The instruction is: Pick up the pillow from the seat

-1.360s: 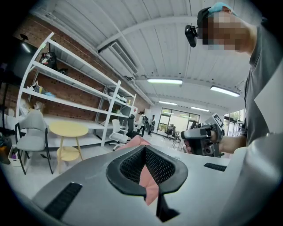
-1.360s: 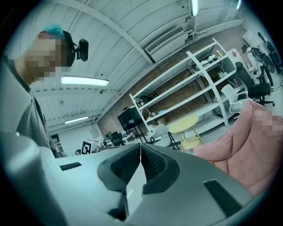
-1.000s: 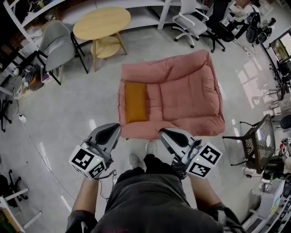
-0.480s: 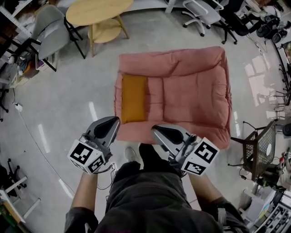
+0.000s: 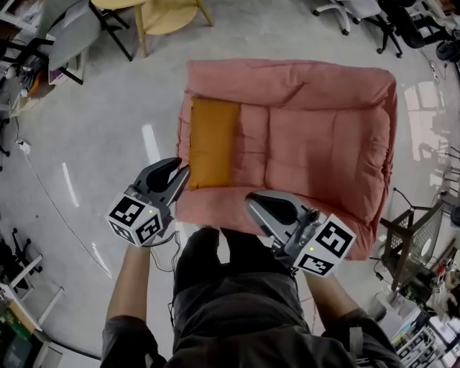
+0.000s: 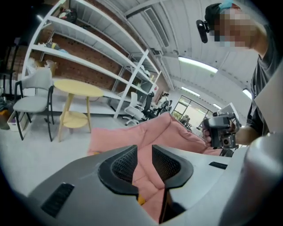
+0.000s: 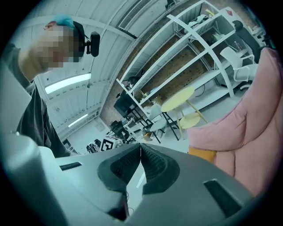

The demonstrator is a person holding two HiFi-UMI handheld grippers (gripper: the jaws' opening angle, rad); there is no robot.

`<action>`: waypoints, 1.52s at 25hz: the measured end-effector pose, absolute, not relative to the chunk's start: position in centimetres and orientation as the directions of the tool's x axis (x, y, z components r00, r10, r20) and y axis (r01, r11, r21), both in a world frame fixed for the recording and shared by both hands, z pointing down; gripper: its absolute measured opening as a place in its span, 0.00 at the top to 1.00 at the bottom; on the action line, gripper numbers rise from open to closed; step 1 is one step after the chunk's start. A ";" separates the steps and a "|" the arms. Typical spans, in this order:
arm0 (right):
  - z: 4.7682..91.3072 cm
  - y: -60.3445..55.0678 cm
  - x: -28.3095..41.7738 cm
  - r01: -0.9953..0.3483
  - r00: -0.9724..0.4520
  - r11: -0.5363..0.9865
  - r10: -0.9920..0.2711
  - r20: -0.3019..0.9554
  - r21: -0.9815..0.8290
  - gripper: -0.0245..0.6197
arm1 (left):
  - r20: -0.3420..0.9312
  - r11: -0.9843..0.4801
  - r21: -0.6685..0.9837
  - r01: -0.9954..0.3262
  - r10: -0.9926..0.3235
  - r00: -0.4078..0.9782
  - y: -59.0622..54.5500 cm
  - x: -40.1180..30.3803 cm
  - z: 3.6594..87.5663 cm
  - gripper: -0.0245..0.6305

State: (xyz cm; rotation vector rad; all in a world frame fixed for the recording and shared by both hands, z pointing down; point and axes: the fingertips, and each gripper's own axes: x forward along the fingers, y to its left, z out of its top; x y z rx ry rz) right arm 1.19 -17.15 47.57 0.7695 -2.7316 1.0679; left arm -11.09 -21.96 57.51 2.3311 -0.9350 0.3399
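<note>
An orange pillow (image 5: 210, 142) lies on the left side of the pink cushioned seat (image 5: 316, 136). My left gripper (image 5: 175, 172) hovers at the seat's front left corner, just short of the pillow's near end. Its jaws are opening, a narrow gap shows between the pads (image 6: 143, 152), and nothing is between them. A sliver of the pillow (image 6: 140, 201) shows below the jaws. My right gripper (image 5: 253, 203) is over the seat's front edge, shut and empty (image 7: 140, 148). From there the pillow (image 7: 202, 154) lies ahead to the right.
A round yellow table (image 5: 169, 11) and a grey chair (image 5: 72, 36) stand beyond the seat at the left. A black mesh chair (image 5: 410, 237) is at the right. A cable (image 5: 50, 208) runs over the floor at the left. The person's legs are against the seat's front.
The view and both grippers have come forward to the seat's front edge. The left gripper now reaches the corner by the pillow, and its jaws have parted a little.
</note>
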 end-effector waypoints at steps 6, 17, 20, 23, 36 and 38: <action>53.1 -18.8 1.8 -0.525 -0.849 0.562 -0.396 0.350 -0.638 0.94 | 0.484 -0.515 0.562 -0.647 -0.430 0.762 -25.3 -11.9 69.1 0.64; 62.1 -19.4 0.5 -0.583 -0.802 0.376 -0.411 0.434 -0.720 0.94 | 0.503 -0.282 0.803 -0.526 -0.155 0.850 -25.8 -11.3 90.6 0.24; 63.7 -19.0 0.5 -0.593 -0.796 0.340 -0.382 0.470 -0.730 0.94 | 0.402 -0.192 0.890 -0.414 -0.099 0.910 -25.4 -9.9 92.2 0.23; 64.8 -18.1 1.0 -0.608 -0.788 0.327 -0.356 0.502 -0.724 0.94 | 0.292 -0.102 0.949 -0.298 -0.071 0.954 -25.0 -8.4 92.2 0.23; 62.5 -20.1 1.5 -0.586 -0.795 0.345 -0.421 0.437 -0.733 0.94 | 0.261 -0.107 0.956 -0.273 -0.112 0.959 -24.5 -7.3 87.2 0.51; 60.8 -20.9 1.8 -0.583 -0.794 0.367 -0.443 0.415 -0.725 0.94 | 0.251 -0.141 0.954 -0.266 -0.121 0.960 -25.0 -7.6 84.2 0.52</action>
